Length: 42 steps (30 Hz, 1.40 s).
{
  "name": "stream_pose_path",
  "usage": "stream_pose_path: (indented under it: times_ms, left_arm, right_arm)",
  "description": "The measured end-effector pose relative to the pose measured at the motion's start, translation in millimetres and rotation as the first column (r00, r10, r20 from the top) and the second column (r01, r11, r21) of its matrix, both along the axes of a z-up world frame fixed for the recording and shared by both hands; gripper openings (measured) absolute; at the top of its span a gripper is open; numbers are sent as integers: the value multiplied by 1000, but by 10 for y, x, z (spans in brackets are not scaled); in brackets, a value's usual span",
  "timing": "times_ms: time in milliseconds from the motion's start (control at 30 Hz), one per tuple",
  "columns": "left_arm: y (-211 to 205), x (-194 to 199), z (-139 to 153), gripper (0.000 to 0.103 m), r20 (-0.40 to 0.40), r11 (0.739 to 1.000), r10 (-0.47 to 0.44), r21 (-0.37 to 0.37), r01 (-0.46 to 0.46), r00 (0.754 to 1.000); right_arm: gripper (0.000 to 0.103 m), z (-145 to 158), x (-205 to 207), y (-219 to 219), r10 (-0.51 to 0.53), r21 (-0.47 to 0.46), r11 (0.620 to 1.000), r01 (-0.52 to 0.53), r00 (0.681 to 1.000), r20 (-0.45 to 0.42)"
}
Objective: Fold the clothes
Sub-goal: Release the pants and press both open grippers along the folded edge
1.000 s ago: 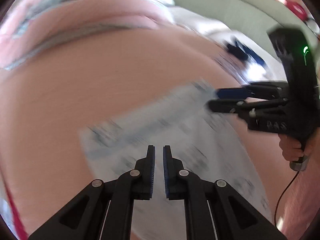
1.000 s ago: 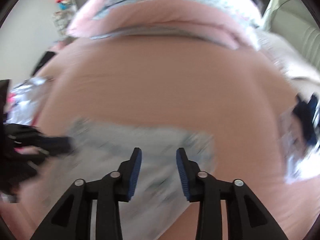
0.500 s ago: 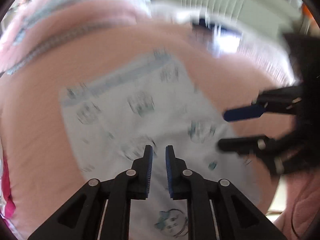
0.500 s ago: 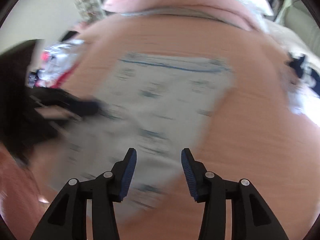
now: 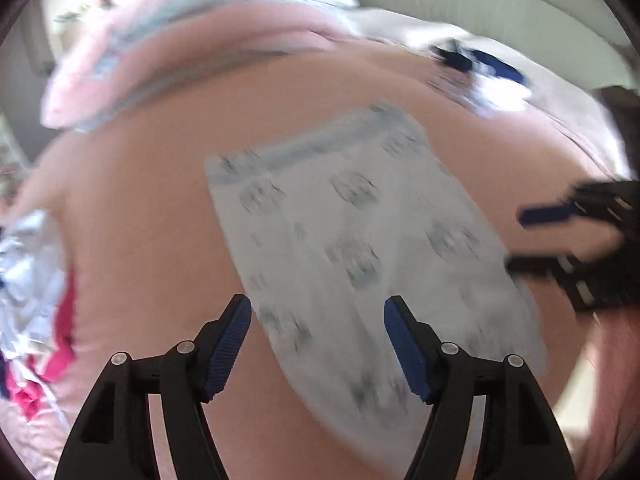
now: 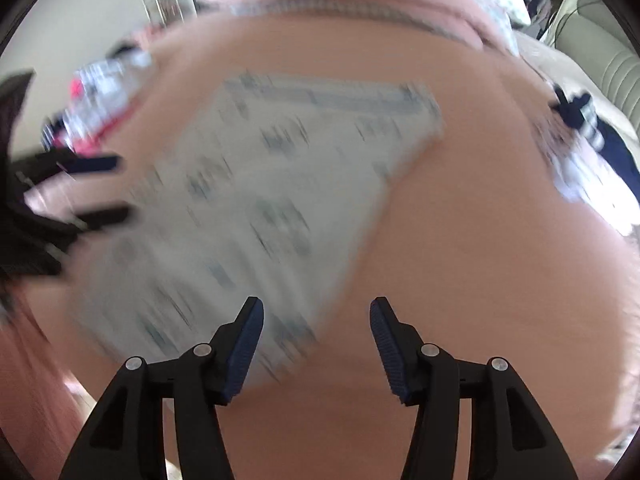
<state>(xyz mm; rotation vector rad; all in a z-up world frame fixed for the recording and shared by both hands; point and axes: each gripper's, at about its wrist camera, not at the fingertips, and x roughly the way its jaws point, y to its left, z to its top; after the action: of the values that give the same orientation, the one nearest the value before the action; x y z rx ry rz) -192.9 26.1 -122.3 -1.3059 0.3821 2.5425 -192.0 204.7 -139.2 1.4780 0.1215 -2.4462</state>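
A pale blue printed garment (image 5: 352,240) lies flat on the pink bed cover (image 5: 140,200), its banded edge at the far end. My left gripper (image 5: 318,312) hovers over the garment's near left edge, its jaws opening wide, nothing pinched between them. In the right wrist view the same garment (image 6: 248,200) spreads left of centre. My right gripper (image 6: 316,314) hangs above its near right edge, jaws opening, nothing held. Each gripper shows in the other's view: the right gripper (image 5: 532,240) at the right edge, the left gripper (image 6: 108,188) at the left edge. Both views are blurred.
A heap of white and pink clothes (image 5: 28,300) lies at the bed's left side. Dark blue and white clothes (image 5: 480,72) sit at the far right. A pink pillow (image 5: 168,32) lies across the head of the bed. A green sofa (image 5: 480,4) stands behind.
My left gripper's jaws went from nearly shut to wide apart. The right gripper's jaws widened too. Both grippers pulled back toward the garment's near end, which now lies spread out.
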Motion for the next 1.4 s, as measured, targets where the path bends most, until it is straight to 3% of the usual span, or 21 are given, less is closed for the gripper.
stream_pose_path:
  times_ms: [67,133,233,333,400,500,567,633,733,800,867,933,967,1067,1133,1167,1233,1333,1400]
  left_arm:
    - [143,-186,-100,67,-7,998,69,-5,-69,998]
    - [200,-307,-354,67,70,996,87,0,-87,994]
    - [22,-327,-495,70,106,995,97,19,-100,990]
    - [-324,-197,-445,70,125,989,147,5,-149,981]
    - [-556,-94,-410,70,130,981,194,-21,-193,972]
    - [-543,82,-240,67,120,970,226,63,-235,967]
    - [-386,191,-149,67,104,971,193,121,-205,976]
    - [-107,302,-116,67,87,983,135,116,-144,987]
    - [17,478,-254,67,126,990,118,63,-127,985]
    - [-80,589,-315,71,152,990,139,17,-143,979]
    - [-324,682,-228,74,151,972,227,30,-234,962]
    - [-613,807,-113,71,128,900,430,17,-436,894]
    - [-652,876,-59,70,113,863,489,79,-498,865]
    - [-585,1073,44,70,117,817,476,309,-487,872]
    - [-301,1035,-57,70,110,869,392,280,-407,913]
    - [-202,1001,-130,70,115,893,367,232,-384,923]
    - [-85,1064,-287,70,141,913,354,161,-375,924]
    - [-158,1225,-337,74,161,892,399,162,-422,903]
    - [-237,1294,-313,74,172,874,430,170,-456,887]
  right_arm:
    - [56,18,-188,-88,-20,-30,999,19,999,-39]
    - [56,-149,-367,-162,-37,-27,999,37,999,7]
    - [54,-336,-470,-162,-13,28,1000,12,999,32]
    - [61,-293,-269,56,-11,108,994,10,1000,7]
    - [61,-254,-117,322,-65,94,994,62,998,23]
    - [61,-124,-29,520,-147,81,986,144,989,31]
    - [61,77,33,411,-132,-1,991,132,991,-12]
    - [61,213,160,187,-77,-61,995,73,995,-62]
    - [61,78,278,-171,50,-49,998,-50,999,11]
    - [61,7,463,-123,77,-15,997,-77,996,33]
    - [61,-10,666,30,66,22,998,-67,997,43]
    - [61,84,766,201,-9,46,999,5,997,75]
    - [61,139,811,230,-31,45,999,28,997,74]
    - [61,340,920,101,-42,-14,999,42,999,7]
    - [61,474,994,15,-51,-54,997,49,998,-37]
    - [62,536,1020,-30,-55,-81,995,51,997,-49]
    - [63,410,916,-180,-32,-133,991,28,999,-34]
    - [63,142,904,-319,-13,-55,998,15,1000,28]
    - [63,192,1098,-262,-11,-46,999,12,1000,17]
